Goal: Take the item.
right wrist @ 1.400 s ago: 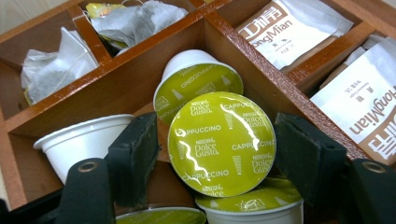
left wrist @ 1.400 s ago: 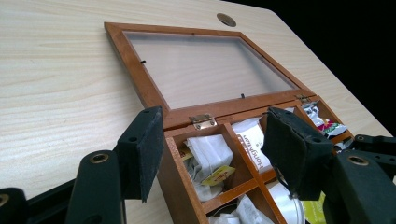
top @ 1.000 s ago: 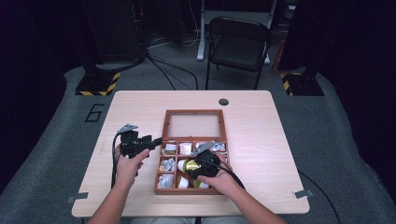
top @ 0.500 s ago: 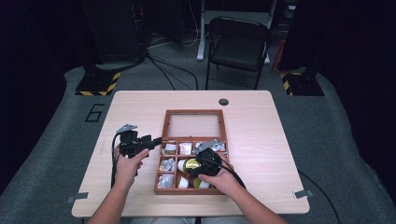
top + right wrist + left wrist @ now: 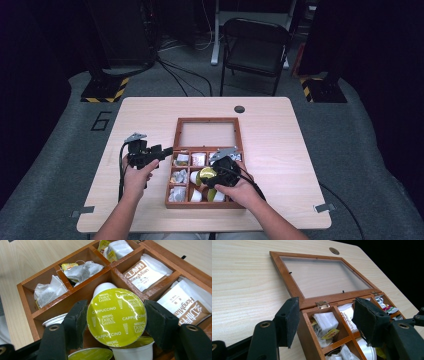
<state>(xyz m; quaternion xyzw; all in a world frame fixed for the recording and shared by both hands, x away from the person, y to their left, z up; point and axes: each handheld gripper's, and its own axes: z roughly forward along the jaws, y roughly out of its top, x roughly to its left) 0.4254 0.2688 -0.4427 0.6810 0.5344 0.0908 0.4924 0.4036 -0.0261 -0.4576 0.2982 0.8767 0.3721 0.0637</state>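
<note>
My right gripper [image 5: 113, 322] pinches a green-lidded cappuccino capsule [image 5: 116, 317] over the wooden box [image 5: 176, 147]'s middle compartments, so I should keep it level and clear of the dividers, while my left gripper [image 5: 325, 318], jaws spread, straddles the box's corner wall.

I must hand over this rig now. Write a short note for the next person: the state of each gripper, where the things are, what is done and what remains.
Right gripper: shut on a green-lidded cappuccino capsule, held over the wooden box's middle compartments.
Left gripper: jaws straddle the box's corner wall near the hinge, probably steadying it.
Box: lid open flat on the table; tea bags, sachets and more capsules inside.
Done: capsule gripped.
Left: whether it goes in or comes out, I cannot tell.
</note>
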